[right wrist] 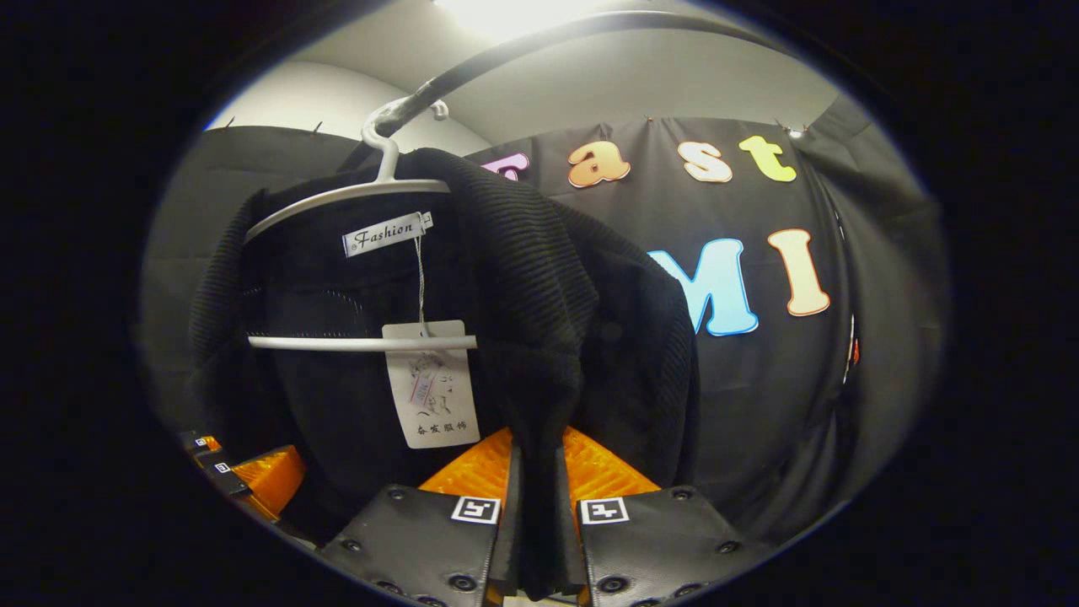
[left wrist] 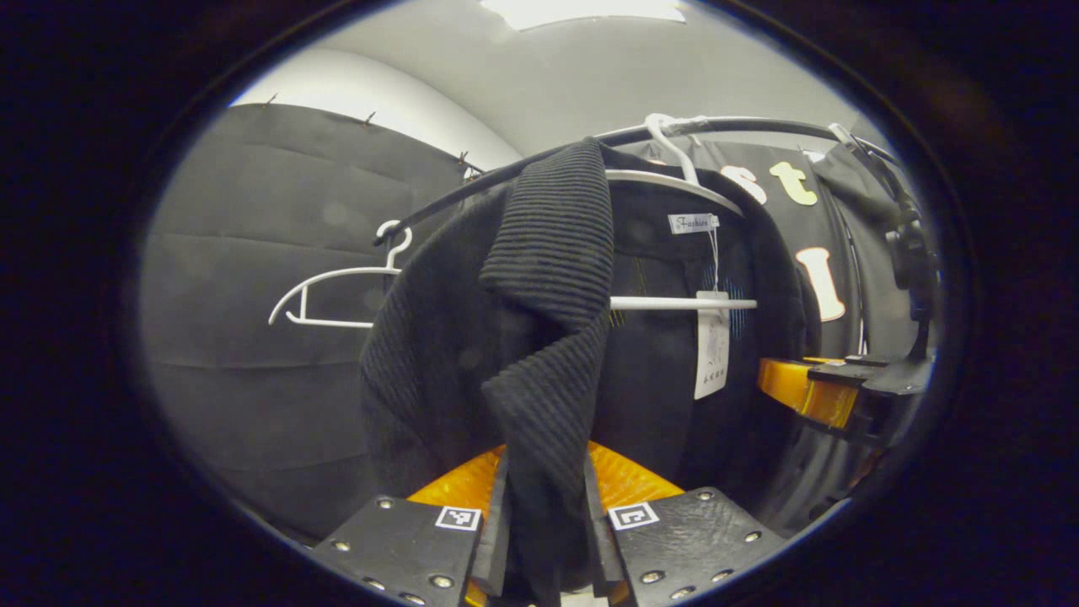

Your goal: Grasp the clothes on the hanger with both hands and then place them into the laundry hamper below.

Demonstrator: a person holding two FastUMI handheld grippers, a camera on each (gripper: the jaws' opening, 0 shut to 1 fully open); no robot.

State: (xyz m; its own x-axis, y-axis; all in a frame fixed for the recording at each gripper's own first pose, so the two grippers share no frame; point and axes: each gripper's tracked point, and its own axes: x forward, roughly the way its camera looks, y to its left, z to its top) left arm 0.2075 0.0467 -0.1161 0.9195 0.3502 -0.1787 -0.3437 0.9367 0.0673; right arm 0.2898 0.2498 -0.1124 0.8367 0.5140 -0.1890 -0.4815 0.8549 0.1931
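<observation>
You have both grippers clamped on the black ribbed knit garment [left wrist: 472, 354]: the left gripper [left wrist: 544, 523] has its two fingers pressed onto a folded front edge of the fabric, and the right gripper [right wrist: 537, 523] pinches the opposite front edge in the same way. The garment is draped over the white plastic hanger [right wrist: 354, 253], whose hook sits on the dark curved metal rail [right wrist: 523, 46] overhead, so it has not come free. The main risk, as I judge it, is that pulling straight down will drag the hanger with the cloth, since the collar wraps the hanger's shoulders; the hook could twist on the rail or the knit could stretch and slip out of one pinch. The hanging white paper swing tag [right wrist: 432, 384] on its string could also snag on the hanger's crossbar. Lifting the shoulders off first would likely ease this. The laundry hamper's position cannot be judged from here. Count: one garment, two white hangers (one loaded, one empty white hanger [left wrist: 337, 291] further along the rail), one rail, one swing tag, two grippers.
</observation>
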